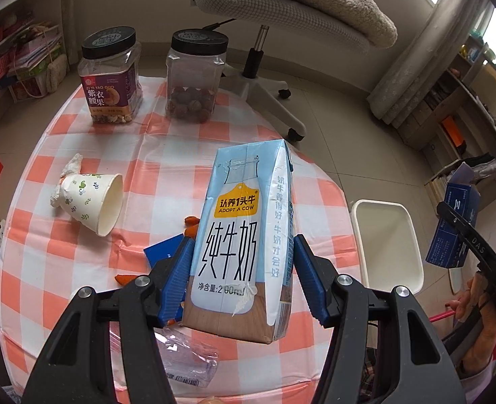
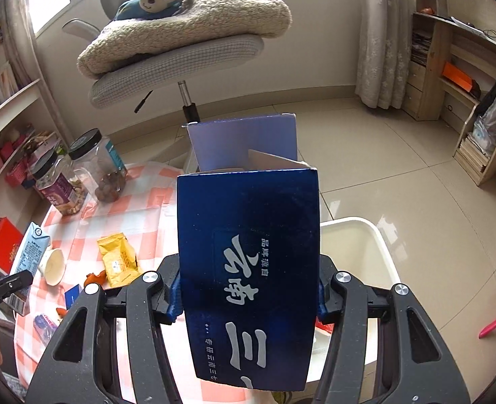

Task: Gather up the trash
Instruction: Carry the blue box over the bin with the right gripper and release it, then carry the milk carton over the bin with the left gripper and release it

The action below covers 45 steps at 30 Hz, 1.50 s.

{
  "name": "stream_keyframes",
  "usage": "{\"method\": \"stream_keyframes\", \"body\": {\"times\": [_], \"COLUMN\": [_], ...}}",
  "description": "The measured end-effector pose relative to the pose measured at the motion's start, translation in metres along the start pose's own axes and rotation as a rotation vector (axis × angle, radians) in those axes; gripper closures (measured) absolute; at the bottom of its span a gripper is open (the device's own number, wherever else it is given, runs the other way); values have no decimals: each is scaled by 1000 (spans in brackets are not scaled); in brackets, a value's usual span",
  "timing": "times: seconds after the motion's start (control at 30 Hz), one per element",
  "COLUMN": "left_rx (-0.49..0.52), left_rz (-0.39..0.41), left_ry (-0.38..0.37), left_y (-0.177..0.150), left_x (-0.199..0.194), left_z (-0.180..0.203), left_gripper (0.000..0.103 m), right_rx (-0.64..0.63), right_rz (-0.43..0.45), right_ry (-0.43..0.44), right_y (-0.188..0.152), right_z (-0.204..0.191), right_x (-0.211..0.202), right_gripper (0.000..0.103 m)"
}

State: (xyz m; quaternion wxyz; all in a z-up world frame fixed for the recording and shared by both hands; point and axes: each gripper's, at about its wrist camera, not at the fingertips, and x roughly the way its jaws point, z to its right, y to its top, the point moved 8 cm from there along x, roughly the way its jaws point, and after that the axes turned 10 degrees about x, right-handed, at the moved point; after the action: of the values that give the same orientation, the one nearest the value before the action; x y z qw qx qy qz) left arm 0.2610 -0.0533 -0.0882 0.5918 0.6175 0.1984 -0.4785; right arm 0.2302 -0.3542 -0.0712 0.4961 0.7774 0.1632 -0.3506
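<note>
Left gripper (image 1: 243,269) clamps the milk carton (image 1: 244,239) upright above the checked surface (image 1: 180,155), beside the white bin (image 1: 386,242). Right gripper (image 2: 248,299) grips the blue box (image 2: 248,269) over that bin (image 2: 365,245), likely for dropping. Paper cup (image 1: 91,198) remains on the surface.

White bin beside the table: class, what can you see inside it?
From the right wrist view, the white bin shows bare pale walls and a bit of red at the bottom; the dark blue box covers the rest.
</note>
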Motion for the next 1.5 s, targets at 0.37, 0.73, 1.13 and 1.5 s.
{"method": "stream_keyframes", "body": {"times": [0.37,0.73,1.13,1.5], "left_rx": [138,230,199,206], "left_rz": [17,-42,9,143], "left_ry": [-77,-139,-106,172], "left_y": [9,11,39,29], "left_x": [26,63,63,16], "left_z": [104,212,236,163], "left_gripper": [44,44,20,20], "right_rx": [131,229,255,102], "right_rz": [101,174,214,240], "right_ry": [-91,-88,-99,-131], "right_y": [27,47,52,36], "right_z": [72,118,131,73], "right_x": [-35,-64,-76,-73], "right_gripper": [19,18,15,7]}}
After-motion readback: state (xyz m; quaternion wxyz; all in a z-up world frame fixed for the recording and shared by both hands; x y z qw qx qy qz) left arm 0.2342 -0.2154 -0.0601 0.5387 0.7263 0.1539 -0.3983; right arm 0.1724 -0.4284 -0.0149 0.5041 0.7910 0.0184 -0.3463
